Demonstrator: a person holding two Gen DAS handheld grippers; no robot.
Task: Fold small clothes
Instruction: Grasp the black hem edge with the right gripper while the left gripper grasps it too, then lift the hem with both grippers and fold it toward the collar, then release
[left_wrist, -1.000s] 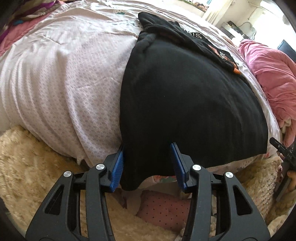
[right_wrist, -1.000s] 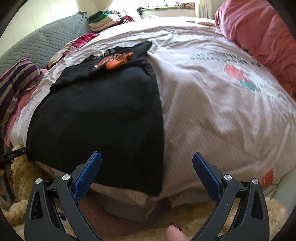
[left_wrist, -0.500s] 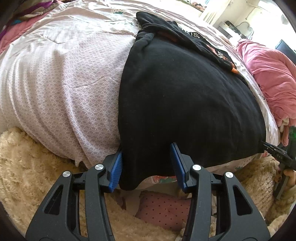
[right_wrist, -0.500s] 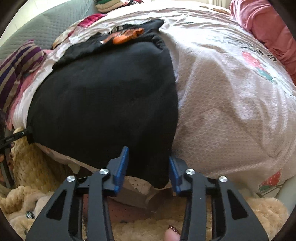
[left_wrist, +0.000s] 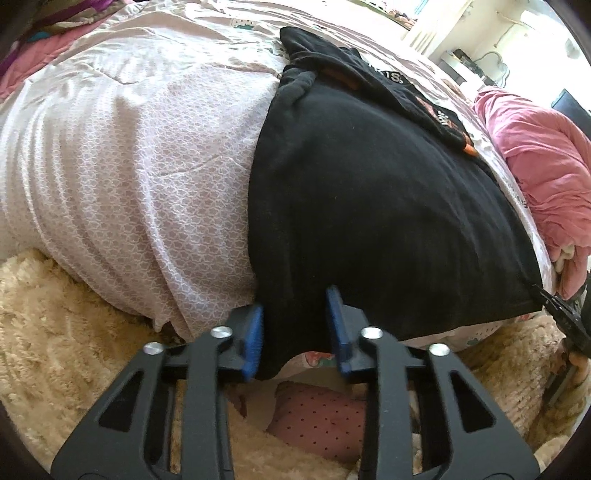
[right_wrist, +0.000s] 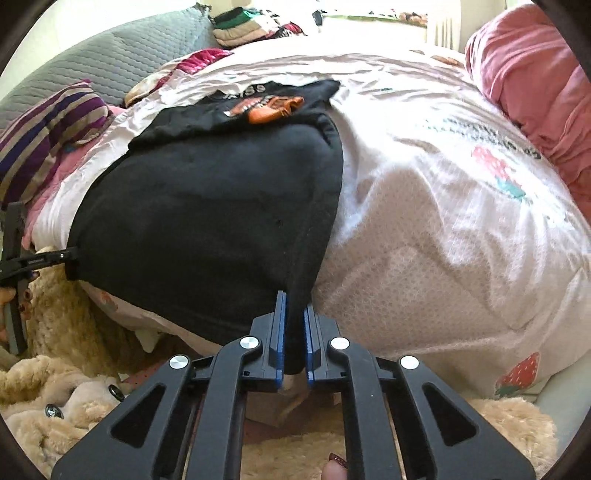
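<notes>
A black T-shirt (left_wrist: 369, 206) lies flat on the bed, its hem hanging over the near edge; an orange print shows at its far end (right_wrist: 273, 109). My left gripper (left_wrist: 295, 321) straddles the shirt's near left hem corner, jaws partly open around the cloth. My right gripper (right_wrist: 293, 332) is shut on the near right hem corner of the shirt (right_wrist: 221, 229). Each gripper shows at the edge of the other's view: the right one (left_wrist: 565, 317), the left one (right_wrist: 40, 258).
The bed has a pale patterned sheet (left_wrist: 140, 166) with a strawberry print (right_wrist: 517, 373). A pink blanket (left_wrist: 546, 177) lies at the right. A striped pillow (right_wrist: 48, 140) and folded clothes (right_wrist: 243, 27) lie at the far side. A fluffy beige rug (left_wrist: 66, 369) lies below.
My right gripper moved in over the shirt's right hem corner and closed on it. My left gripper stayed at the left corner, jaws still partly open.
</notes>
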